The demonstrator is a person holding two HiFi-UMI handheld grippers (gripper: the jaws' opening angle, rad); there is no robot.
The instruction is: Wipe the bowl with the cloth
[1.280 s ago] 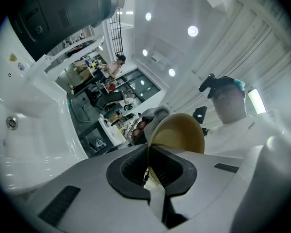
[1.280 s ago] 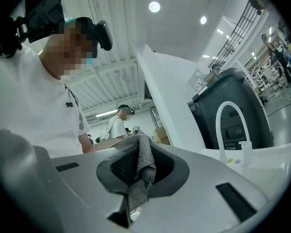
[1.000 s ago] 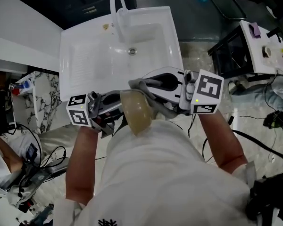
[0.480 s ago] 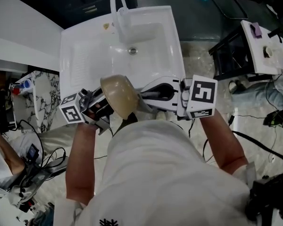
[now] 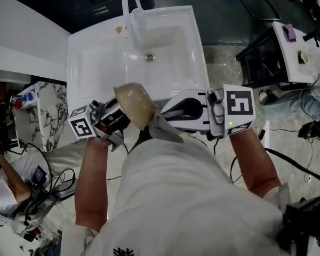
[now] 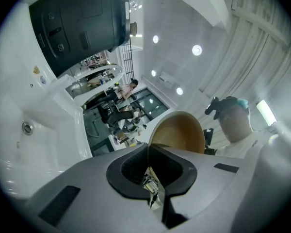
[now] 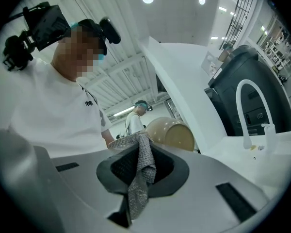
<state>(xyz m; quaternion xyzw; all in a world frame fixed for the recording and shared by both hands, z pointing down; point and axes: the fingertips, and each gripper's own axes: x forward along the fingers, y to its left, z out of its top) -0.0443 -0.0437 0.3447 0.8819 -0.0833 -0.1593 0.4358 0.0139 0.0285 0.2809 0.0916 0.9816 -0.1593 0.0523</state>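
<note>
Holds the bowl (image 5: pixel 133 106) by its rim in the left tool (image 5: pixel 121 117), shut on it, tipped over the sink (image 5: pixel 96 63) edge, likely for easy reach. Pinches the cloth (image 5: pixel 165 131) in the right tool (image 5: pixel 161 115), just beside the bowl, ready to rub

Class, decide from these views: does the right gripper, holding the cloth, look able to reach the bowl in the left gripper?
Probably yes. The left gripper holds the bowl up by its rim, right beside the right gripper, and nothing stands between bowl and cloth.
</note>
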